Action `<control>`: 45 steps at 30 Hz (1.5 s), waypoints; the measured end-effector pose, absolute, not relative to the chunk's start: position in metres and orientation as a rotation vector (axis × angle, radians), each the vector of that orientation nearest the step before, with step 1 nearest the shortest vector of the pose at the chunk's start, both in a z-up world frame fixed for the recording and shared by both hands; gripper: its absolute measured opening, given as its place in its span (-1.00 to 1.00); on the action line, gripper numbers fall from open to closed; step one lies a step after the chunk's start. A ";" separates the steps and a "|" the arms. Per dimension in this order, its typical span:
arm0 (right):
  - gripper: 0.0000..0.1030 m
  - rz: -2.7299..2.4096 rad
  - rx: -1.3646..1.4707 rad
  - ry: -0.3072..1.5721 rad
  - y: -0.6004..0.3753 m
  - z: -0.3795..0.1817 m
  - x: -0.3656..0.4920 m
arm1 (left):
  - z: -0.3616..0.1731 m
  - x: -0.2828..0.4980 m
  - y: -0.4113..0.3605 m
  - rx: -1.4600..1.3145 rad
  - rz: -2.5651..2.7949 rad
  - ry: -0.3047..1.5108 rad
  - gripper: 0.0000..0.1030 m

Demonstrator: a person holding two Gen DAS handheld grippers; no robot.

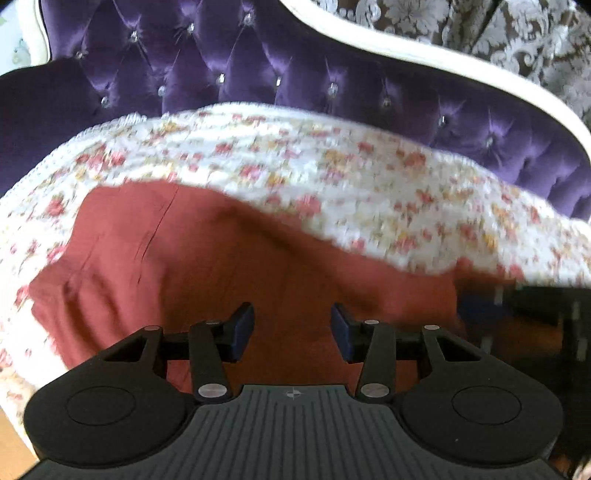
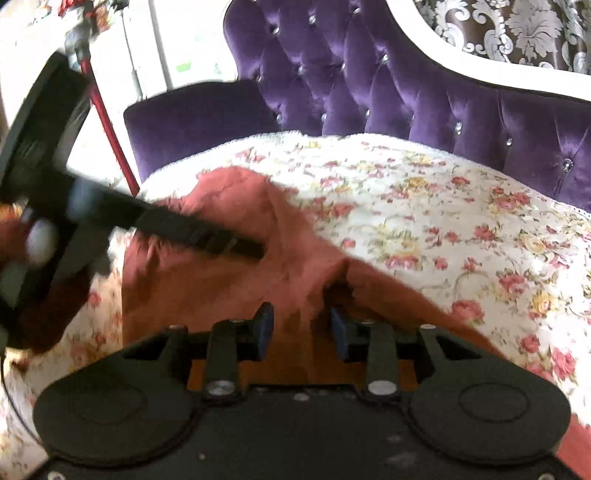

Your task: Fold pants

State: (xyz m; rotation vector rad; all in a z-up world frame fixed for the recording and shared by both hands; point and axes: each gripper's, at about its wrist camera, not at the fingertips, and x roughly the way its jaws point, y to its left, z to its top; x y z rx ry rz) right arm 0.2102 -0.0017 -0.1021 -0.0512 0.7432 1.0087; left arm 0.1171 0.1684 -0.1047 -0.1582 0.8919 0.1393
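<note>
Rust-red pants (image 1: 207,258) lie on a floral cover (image 1: 332,166) over a purple sofa. My left gripper (image 1: 291,328) is open just above the red cloth, with nothing between its blue pads. In the right wrist view the pants (image 2: 229,280) are bunched, with a raised fold running toward my right gripper (image 2: 302,332). Its jaws are apart with red cloth between and behind the pads; whether they pinch it is unclear. The left gripper (image 2: 255,251) reaches in from the left over the pants, blurred.
The tufted purple sofa back (image 1: 295,74) with a white frame (image 1: 443,55) rises behind the cover. A sofa arm (image 2: 192,114) and a red pole (image 2: 110,140) stand at the left. Patterned wallpaper (image 2: 517,29) is behind.
</note>
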 end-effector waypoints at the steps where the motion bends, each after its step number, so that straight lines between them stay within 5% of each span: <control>1: -0.30 1.006 -0.033 0.738 -0.001 -0.101 0.215 | -0.108 0.113 0.169 -0.154 0.139 0.907 -0.14; 17: -0.30 0.882 0.218 0.801 -0.010 -0.110 0.284 | -0.118 0.102 0.161 -0.066 0.127 0.899 -0.07; 22: -0.53 0.830 0.266 0.862 -0.012 -0.125 0.307 | -0.118 0.101 0.159 -0.052 0.127 0.893 -0.07; 25: -0.86 0.807 0.240 0.889 -0.009 -0.137 0.315 | -0.119 0.100 0.160 -0.055 0.125 0.888 -0.07; 39: -1.00 0.760 0.322 0.846 -0.022 -0.154 0.319 | -0.119 0.101 0.160 -0.032 0.117 0.888 -0.07; 40: -0.96 0.743 0.334 0.836 -0.026 -0.152 0.318 | -0.119 0.101 0.160 -0.035 0.118 0.888 -0.07; 42: -0.15 0.639 0.324 0.786 -0.035 -0.145 0.316 | -0.119 0.101 0.161 -0.039 0.117 0.889 -0.07; 45: -0.20 0.553 0.355 0.743 -0.059 -0.133 0.315 | -0.119 0.100 0.161 -0.036 0.115 0.888 -0.07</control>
